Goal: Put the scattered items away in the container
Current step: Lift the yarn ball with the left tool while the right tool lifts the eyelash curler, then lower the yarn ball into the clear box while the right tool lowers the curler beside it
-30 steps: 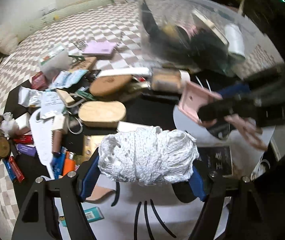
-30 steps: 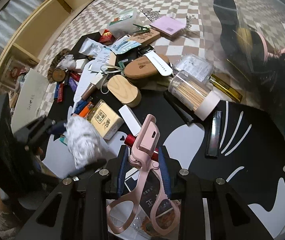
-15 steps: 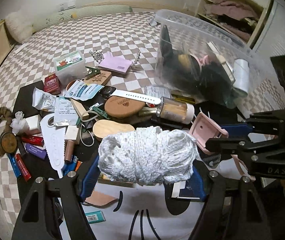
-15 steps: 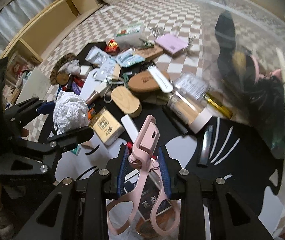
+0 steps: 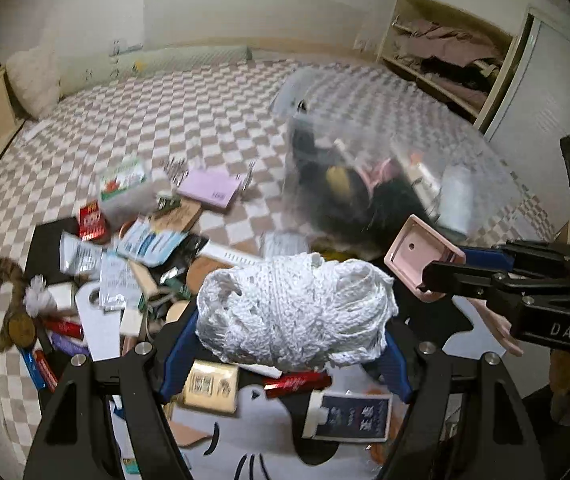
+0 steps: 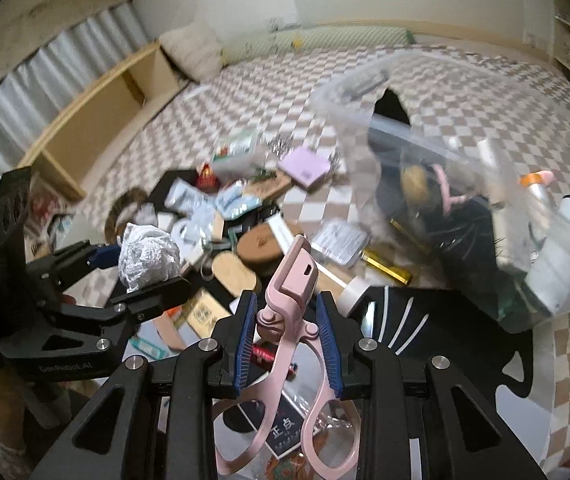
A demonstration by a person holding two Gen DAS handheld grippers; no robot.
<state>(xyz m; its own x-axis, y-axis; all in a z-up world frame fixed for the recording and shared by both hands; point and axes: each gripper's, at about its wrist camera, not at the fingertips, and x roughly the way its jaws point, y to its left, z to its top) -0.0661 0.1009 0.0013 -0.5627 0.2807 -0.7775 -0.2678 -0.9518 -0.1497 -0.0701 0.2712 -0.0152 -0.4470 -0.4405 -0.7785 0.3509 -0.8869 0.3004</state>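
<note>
Checkered floor covering (image 5: 213, 120), black mat (image 6: 425, 320) littered with clutter. My left gripper (image 5: 289, 344) pinches white yarn ball (image 5: 297, 312); my right gripper (image 6: 287, 336) pinches pink eyelash curler (image 6: 289, 304). Clear container (image 6: 485, 208) sits right, half full. Bare floor beyond; wooden shelf (image 6: 97, 120) along left wall.

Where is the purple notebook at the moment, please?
The purple notebook lies on the checkered floor at the far edge of the clutter, left of the clear plastic container in both wrist views, with a wooden board just in front.
</note>
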